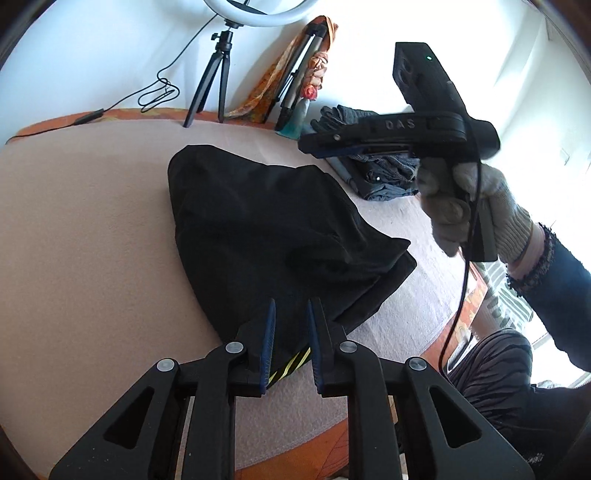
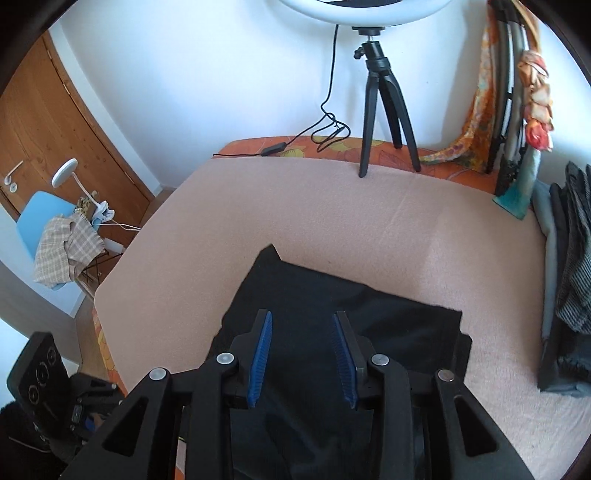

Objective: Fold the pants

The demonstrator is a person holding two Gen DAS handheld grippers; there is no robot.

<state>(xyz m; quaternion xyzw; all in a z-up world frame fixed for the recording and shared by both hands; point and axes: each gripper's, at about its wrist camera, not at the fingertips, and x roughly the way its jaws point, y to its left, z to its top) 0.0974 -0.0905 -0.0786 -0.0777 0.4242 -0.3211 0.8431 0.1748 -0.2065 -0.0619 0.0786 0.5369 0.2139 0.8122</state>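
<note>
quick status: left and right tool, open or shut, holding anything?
Left tool: open a little, above the black pants, gripping nothing.
Right tool: open, raised over the pants, gripping nothing.

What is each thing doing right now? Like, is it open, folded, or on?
Pants: black, folded in a bundle, lying on the pink cover.
Left gripper: open over the pants' edge.
Right gripper: open, holding nothing.
Ring light: on, standing on its tripod.
Grey clothes: piled at the side.
</note>
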